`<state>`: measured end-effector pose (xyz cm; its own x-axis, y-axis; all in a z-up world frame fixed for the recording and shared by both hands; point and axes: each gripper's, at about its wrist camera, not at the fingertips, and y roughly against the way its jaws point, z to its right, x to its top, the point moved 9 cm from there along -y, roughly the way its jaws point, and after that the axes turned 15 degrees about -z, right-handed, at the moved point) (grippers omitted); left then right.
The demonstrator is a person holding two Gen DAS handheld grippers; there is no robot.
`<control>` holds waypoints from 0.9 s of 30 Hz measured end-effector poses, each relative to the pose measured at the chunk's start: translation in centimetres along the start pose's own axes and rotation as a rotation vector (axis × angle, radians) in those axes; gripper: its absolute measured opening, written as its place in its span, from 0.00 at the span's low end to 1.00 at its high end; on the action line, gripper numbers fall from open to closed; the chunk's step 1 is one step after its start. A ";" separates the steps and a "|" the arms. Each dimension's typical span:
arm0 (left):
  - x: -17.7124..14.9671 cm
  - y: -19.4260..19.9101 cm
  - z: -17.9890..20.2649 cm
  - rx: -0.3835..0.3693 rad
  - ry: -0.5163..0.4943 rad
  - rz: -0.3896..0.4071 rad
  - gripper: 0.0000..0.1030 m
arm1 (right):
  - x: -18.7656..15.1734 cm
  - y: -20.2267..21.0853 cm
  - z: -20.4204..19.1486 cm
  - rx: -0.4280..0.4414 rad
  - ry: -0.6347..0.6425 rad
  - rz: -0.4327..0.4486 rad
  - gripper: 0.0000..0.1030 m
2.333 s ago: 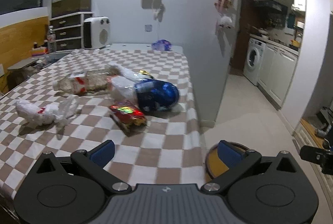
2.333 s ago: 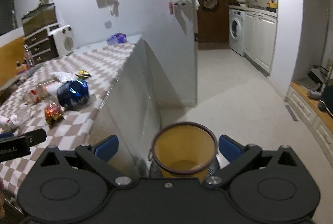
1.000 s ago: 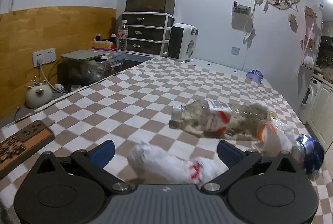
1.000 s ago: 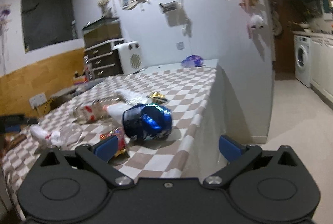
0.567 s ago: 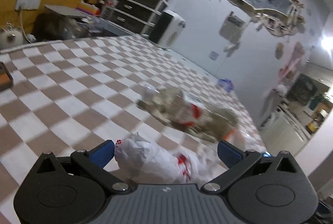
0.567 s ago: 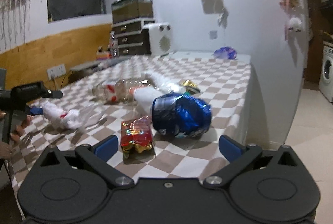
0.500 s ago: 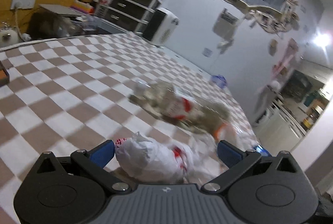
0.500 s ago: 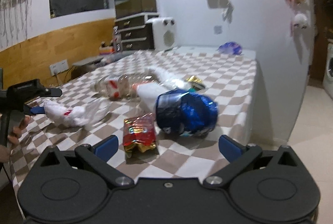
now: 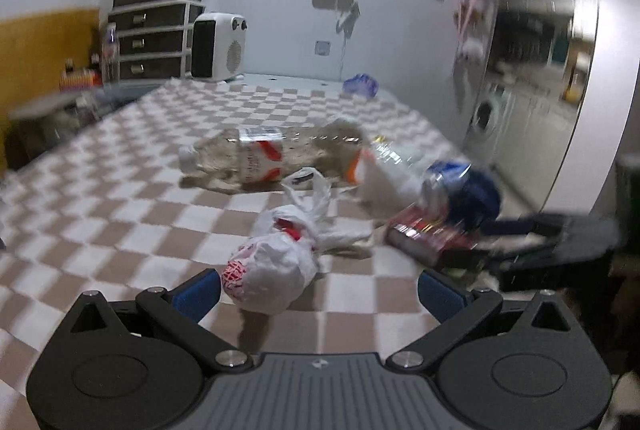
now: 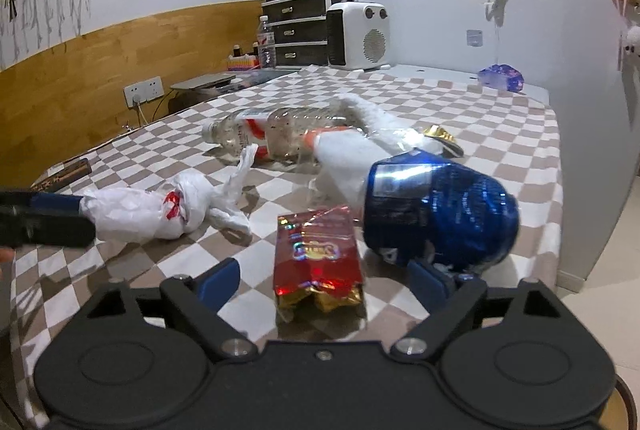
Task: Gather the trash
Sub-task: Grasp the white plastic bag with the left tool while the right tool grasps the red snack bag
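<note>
On checkered cloth (image 10: pixel 500 134): crinkled red foil packet (image 10: pixel 318 262), crumpled white bag (image 9: pixel 272 270).

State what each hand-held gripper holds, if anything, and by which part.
Nothing. The left hand-held gripper is open around the white plastic bag; the right hand-held gripper, jaws just closing, straddles the red snack packet, not gripped.

both grippers angled down, jaws apart

left gripper (image 9: pixel 318 288) stands wide open; right gripper (image 10: pixel 324 280) has just been closing a little, pads not yet pressing anything.
</note>
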<state>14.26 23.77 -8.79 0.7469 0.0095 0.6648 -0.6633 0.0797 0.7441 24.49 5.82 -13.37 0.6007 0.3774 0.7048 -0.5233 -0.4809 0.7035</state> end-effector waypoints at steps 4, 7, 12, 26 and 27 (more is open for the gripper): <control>0.6 -0.4 -1.1 0.056 -0.016 -0.009 1.00 | 0.3 -0.8 0.2 0.002 -0.033 0.002 0.71; 1.1 -1.0 -2.2 0.058 0.024 -0.003 1.00 | 0.3 -1.1 0.4 0.006 -0.052 0.006 0.64; 1.8 -2.7 -4.0 0.031 0.121 -0.014 1.00 | 0.3 -1.2 0.2 0.030 -0.047 0.002 0.55; 0.5 -3.0 -5.8 -0.110 0.375 0.010 0.71 | -1.4 -0.2 -1.0 0.024 0.006 -0.018 0.52; 0.5 -3.1 -5.7 -0.114 0.372 0.002 0.69 | -1.5 0.0 -1.0 0.024 0.004 -0.020 0.52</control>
<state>16.91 29.17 -11.14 0.7250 0.3687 0.5817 -0.6712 0.1891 0.7167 23.03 6.04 -14.33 0.6085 0.3903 0.6909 -0.4965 -0.4920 0.7152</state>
